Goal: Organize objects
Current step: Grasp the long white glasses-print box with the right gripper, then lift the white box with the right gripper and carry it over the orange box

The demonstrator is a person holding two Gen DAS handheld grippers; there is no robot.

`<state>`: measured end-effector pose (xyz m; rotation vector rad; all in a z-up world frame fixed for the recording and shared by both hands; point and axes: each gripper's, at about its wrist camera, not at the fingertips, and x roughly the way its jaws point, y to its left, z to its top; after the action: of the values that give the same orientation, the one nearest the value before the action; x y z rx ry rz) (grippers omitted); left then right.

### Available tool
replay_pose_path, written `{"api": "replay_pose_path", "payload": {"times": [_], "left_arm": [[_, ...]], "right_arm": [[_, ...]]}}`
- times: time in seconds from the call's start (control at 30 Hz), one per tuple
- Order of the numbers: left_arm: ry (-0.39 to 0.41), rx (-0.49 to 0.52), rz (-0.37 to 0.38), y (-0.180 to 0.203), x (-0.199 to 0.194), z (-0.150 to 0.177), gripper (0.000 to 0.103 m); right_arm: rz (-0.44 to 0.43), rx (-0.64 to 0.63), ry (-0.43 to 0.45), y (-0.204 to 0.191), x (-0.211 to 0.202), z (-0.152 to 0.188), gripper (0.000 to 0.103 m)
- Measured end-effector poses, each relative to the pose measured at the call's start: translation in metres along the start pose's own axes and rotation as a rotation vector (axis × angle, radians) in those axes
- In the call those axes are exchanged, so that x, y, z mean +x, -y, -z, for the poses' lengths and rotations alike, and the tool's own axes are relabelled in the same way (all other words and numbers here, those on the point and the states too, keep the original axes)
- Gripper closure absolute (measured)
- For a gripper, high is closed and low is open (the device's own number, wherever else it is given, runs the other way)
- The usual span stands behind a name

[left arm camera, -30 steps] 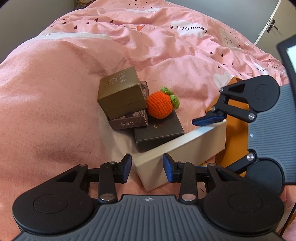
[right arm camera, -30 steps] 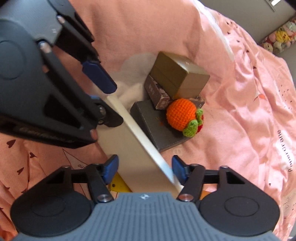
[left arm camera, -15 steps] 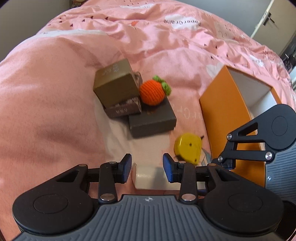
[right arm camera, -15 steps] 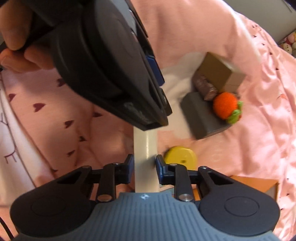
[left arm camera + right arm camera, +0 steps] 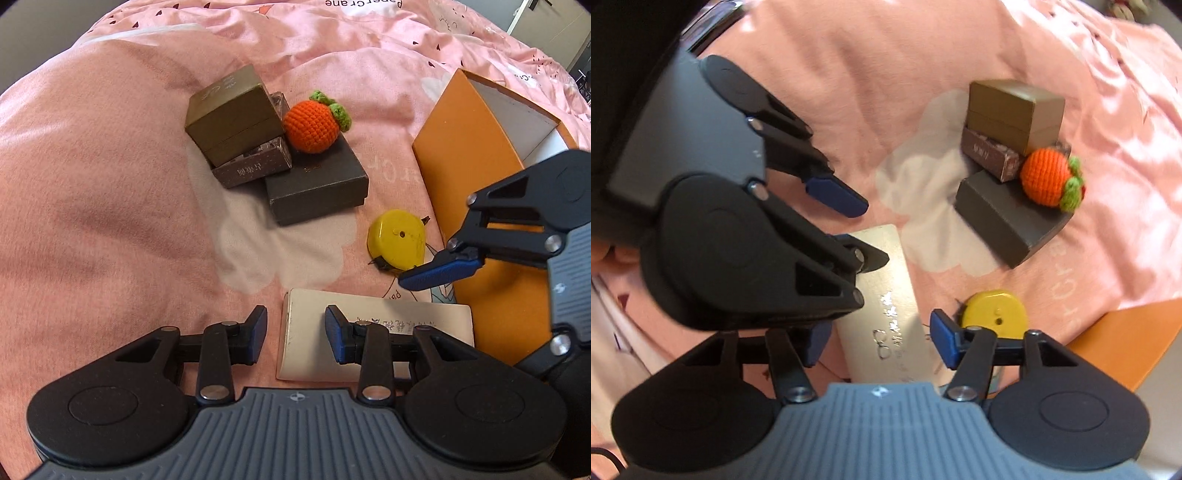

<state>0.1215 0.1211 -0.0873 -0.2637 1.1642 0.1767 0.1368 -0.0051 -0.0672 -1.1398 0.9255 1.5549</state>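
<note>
**Left wrist view: cream box down on the quilt**

My left gripper [image 5: 295, 328] hangs part-open over the cream box's [image 5: 373, 332] end. My right gripper [image 5: 879, 341] has just been opening, jaws clear either side of the box.

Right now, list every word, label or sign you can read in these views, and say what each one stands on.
"PaperCrane", upside down: pink bedspread, top edge of the left wrist view.
Partial "Pa": bedspread print beside the cream box; the rest is hidden.
Silver script on the cream box: characters, not legible.
Characters on the brown patterned box: too small to read.
Gold mark on the olive box: not legible.
Small mark on the dark grey box: unreadable.
</note>
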Motion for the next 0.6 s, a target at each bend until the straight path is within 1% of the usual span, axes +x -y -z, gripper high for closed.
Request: {"api": "replay_pose_path", "payload": {"times": [0.1,0.17,0.4,0.6], "left_arm": [[-0.003,0.003,0.003,0.0,0.0,0.0,0.061],[-0.005,0.007,0.005,-0.001,0.0,0.0,0.061],[-0.013,0.027,0.007,-0.003,0.001,0.001,0.061],[-0.011,0.033,0.006,-0.004,0.002,0.002,0.061]], "right_arm": [[0.013,0.009,-0.029,0.004,0.012,-0.005,0.037],[0.017,0.021,-0.048,0.006,0.017,-0.006,0.037],[-0.001,0.04,-0.071,0.008,0.025,-0.01,0.038],[0.024,-0.022,-0.135,-0.002,0.036,-0.015,0.038]]}}
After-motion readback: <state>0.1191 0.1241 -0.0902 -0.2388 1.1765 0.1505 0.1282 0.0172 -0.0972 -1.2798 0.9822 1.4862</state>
